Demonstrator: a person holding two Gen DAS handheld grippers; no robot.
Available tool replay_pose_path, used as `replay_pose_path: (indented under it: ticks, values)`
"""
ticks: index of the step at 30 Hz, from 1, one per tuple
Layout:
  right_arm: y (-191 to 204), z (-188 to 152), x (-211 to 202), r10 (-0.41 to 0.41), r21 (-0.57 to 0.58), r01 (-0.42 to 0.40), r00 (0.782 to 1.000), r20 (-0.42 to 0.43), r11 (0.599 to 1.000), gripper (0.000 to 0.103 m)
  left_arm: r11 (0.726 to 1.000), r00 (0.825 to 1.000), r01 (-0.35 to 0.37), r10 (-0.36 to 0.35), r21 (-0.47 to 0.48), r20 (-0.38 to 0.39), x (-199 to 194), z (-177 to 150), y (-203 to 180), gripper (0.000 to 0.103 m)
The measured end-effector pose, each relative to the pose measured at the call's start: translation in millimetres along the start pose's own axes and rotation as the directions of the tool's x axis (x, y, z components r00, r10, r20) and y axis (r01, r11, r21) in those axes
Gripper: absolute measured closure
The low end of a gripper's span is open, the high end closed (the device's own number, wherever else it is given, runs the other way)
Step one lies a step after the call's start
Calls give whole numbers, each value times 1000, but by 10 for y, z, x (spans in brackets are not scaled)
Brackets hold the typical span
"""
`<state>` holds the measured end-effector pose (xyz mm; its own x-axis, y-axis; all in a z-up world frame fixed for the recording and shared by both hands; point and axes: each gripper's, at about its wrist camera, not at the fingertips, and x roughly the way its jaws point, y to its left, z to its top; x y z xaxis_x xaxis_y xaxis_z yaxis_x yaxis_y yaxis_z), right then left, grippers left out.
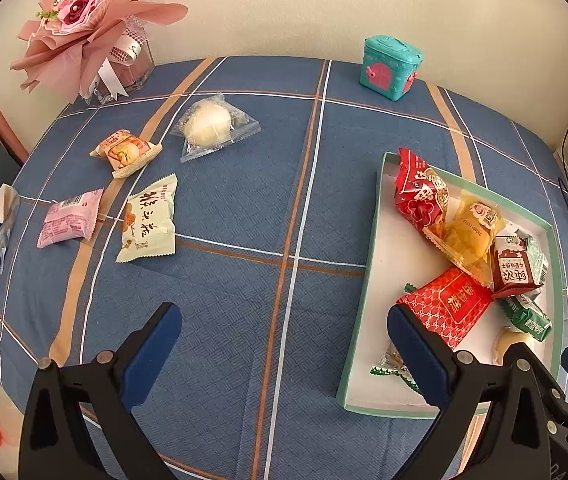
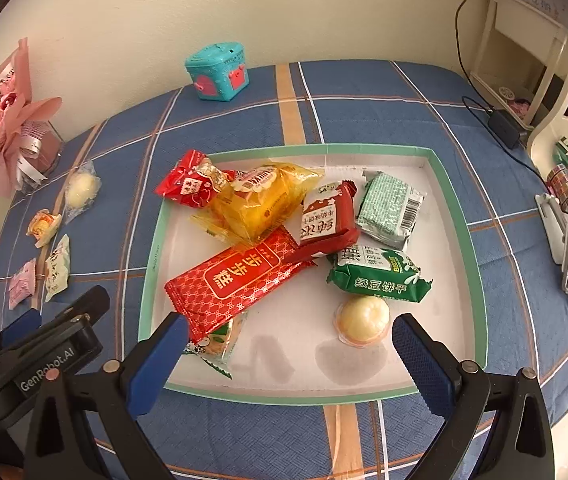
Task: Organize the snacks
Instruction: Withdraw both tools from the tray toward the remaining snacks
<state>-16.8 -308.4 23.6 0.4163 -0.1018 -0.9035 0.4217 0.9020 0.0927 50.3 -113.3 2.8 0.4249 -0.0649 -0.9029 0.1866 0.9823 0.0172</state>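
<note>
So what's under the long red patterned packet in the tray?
A small green-and-white wrapped snack pokes out beneath the long red packet's near end, on the tray floor. How far it reaches underneath is covered.

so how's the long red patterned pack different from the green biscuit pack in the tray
The long red patterned pack is longer and lies diagonally; the green biscuit pack is shorter and lies nearly level across the view. The red one overlaps other wrappers, its lower end over a small green-edged packet; the green one lies flat on the tray floor. Both lie inside the green-rimmed tray, label up.
</note>
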Motion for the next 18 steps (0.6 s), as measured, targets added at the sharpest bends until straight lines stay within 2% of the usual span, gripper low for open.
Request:
replay_pose_path:
  ticks: [11, 18]
  values:
    - [220, 44, 57, 2, -47, -2, 1000, -9, 999, 0, 998, 1000, -2, 2, -57, 1, 26, 94, 278, 1]
    - [500, 78, 148, 34, -74, -36, 999, -23, 997, 0, 990, 999, -54, 54, -130, -3, 78, 150, 675, 1]
